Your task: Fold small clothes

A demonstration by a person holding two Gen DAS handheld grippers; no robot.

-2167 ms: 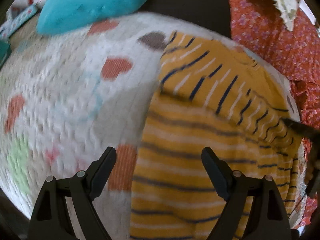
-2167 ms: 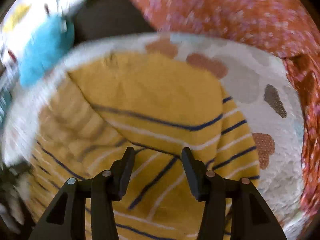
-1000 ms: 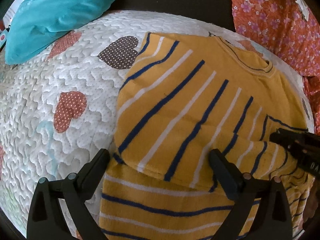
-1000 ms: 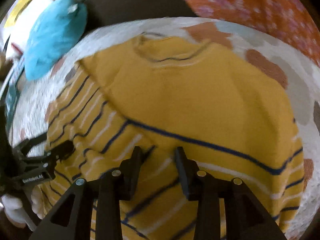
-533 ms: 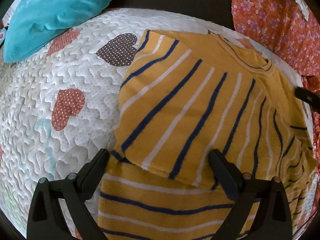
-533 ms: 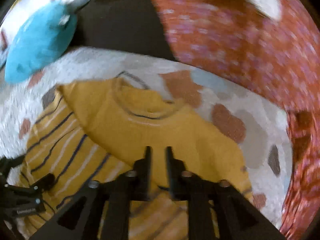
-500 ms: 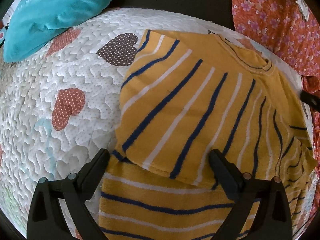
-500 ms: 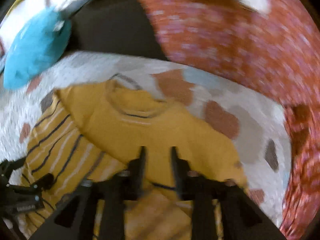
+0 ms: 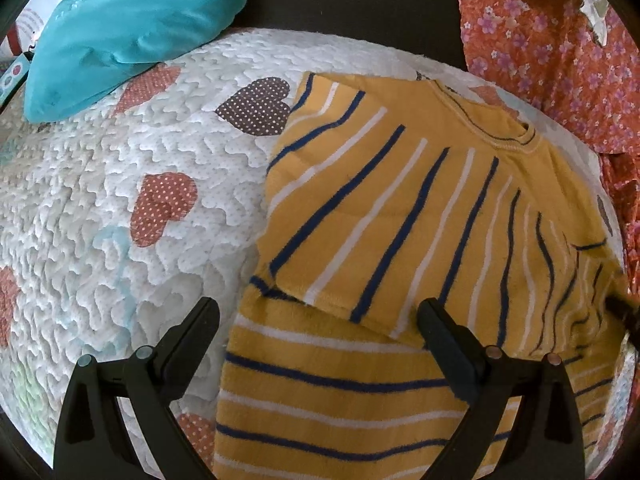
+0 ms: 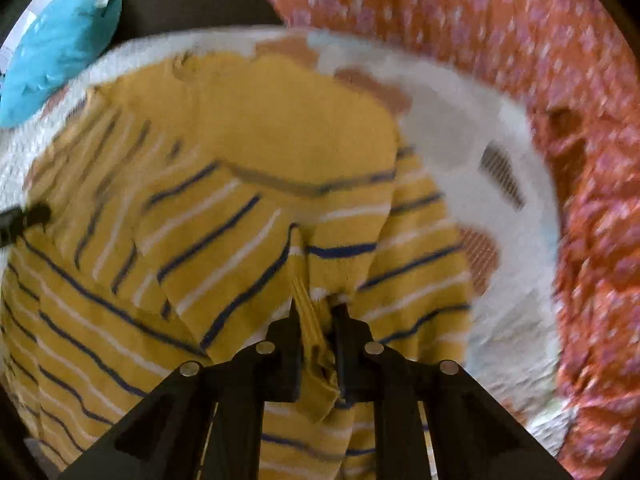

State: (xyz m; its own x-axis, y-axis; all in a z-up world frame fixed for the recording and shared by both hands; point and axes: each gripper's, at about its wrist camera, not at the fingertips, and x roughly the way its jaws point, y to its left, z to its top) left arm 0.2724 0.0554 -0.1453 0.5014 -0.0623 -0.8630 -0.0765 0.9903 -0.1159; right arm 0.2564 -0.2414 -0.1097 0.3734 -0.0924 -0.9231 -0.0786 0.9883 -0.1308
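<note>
A small yellow shirt (image 9: 404,240) with navy and white stripes lies on a white quilted pad (image 9: 100,208) with heart patches. Its left sleeve is folded in over the body. My left gripper (image 9: 316,312) is open and empty, hovering over the shirt's left side near the folded sleeve's edge. In the right wrist view my right gripper (image 10: 316,312) is shut on a bunched fold of the shirt (image 10: 256,152) at its right side and lifts it. The right gripper's tip shows at the right edge of the left wrist view (image 9: 624,312).
A teal cushion (image 9: 128,28) lies at the pad's far left corner. An orange floral cloth (image 9: 560,52) borders the pad on the right, also in the right wrist view (image 10: 520,40). A dark surface (image 9: 352,8) lies beyond the pad.
My right gripper has closed from open onto the shirt's right side and pulled a fold up. The left gripper has barely moved and stays open.
</note>
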